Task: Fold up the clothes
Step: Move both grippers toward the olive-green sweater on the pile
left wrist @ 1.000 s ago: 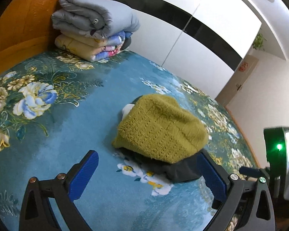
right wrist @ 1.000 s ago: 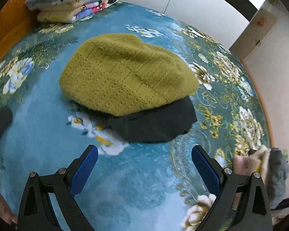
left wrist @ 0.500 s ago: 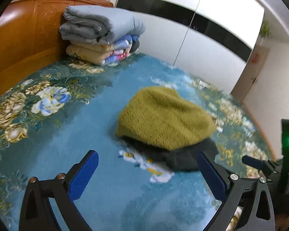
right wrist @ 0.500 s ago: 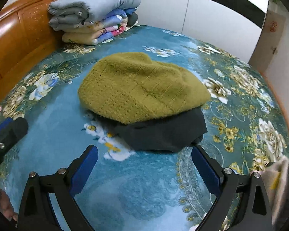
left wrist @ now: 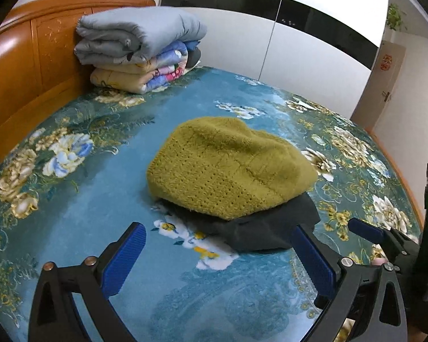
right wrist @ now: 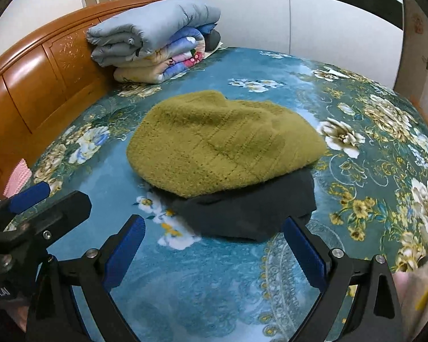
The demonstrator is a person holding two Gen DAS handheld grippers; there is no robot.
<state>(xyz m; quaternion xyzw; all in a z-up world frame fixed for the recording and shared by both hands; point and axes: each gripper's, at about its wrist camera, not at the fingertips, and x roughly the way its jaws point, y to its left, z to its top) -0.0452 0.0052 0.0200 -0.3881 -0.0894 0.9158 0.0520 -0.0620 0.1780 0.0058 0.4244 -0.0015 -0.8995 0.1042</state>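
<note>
In the left wrist view, a wooden headboard [left wrist: 28, 65] fills the upper left of the frame, and against it sits a stack of folded quilts [left wrist: 139, 54], grey on top and patterned ones below. The bed [left wrist: 80, 199] spreads across the middle under a teal cover with white and gold flowers. At the centre lies an olive knit sweater [left wrist: 228, 171], folded into a rounded bundle, resting on a dark garment [left wrist: 271, 228] whose edge pokes out below and to the right. The left gripper [left wrist: 216, 250] hangs at the bottom of the frame, released, its blue pads spread wide with nothing between them; its right pad sits just before the dark garment's corner. At the lower right edge the other gripper's blue tip shows. White and black wardrobe doors [left wrist: 314, 57] run along the upper right. In the right wrist view, the headboard [right wrist: 42, 85] is again at the left, with the left gripper's blue tip in the lower left corner. The quilts [right wrist: 157, 45] sit upper left, the sweater [right wrist: 222, 142] lies at centre on the dark garment [right wrist: 251, 211], and the right gripper [right wrist: 211, 245] hangs at the bottom, also released and empty. A pale bundle of cloth [right wrist: 422, 285] blurs the lower right edge.
</note>
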